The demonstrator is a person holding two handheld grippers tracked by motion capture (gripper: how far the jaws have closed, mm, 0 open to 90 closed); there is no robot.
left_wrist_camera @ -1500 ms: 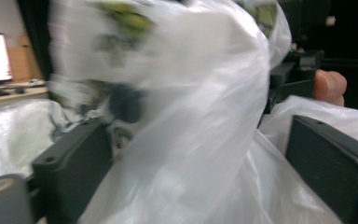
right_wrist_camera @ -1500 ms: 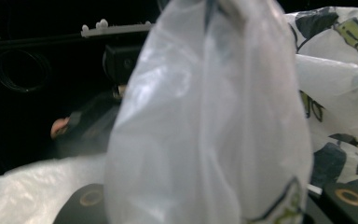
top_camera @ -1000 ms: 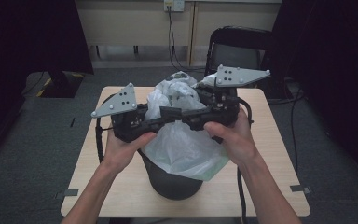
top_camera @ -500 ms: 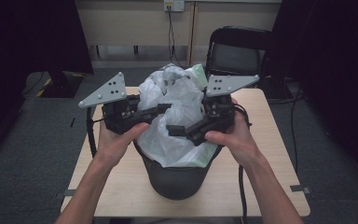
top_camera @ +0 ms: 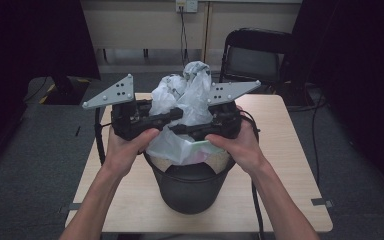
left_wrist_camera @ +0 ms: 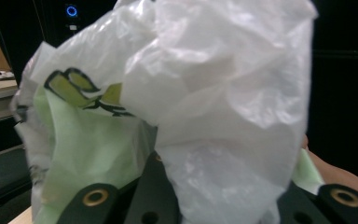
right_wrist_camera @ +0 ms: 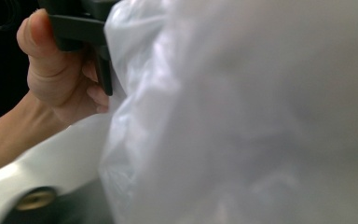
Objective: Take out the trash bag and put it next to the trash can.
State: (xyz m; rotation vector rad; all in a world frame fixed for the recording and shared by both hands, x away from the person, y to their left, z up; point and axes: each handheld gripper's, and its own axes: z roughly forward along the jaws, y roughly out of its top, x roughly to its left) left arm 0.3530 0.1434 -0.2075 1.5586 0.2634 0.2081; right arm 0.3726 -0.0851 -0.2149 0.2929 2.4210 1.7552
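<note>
Basically, left gripper [top_camera: 172, 116] pinched the plastic bag [top_camera: 186, 100] from 9 o'clock, jaws closed on bunched film. Bag was lifted partly above the black bin [top_camera: 192, 187] at table [top_camera: 290, 200] centre. Right gripper [top_camera: 185, 129] clamped it from 3 o'clock. Looked light, soft, slippery; best gripped at gathered folds.

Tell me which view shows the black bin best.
The high view: the black bin stands on the table, its rim and front wall plain below the white plastic bag that both grippers pinch. In the two gripper views the bag sits close to the lens, and no part of the bin can be made out there.
</note>
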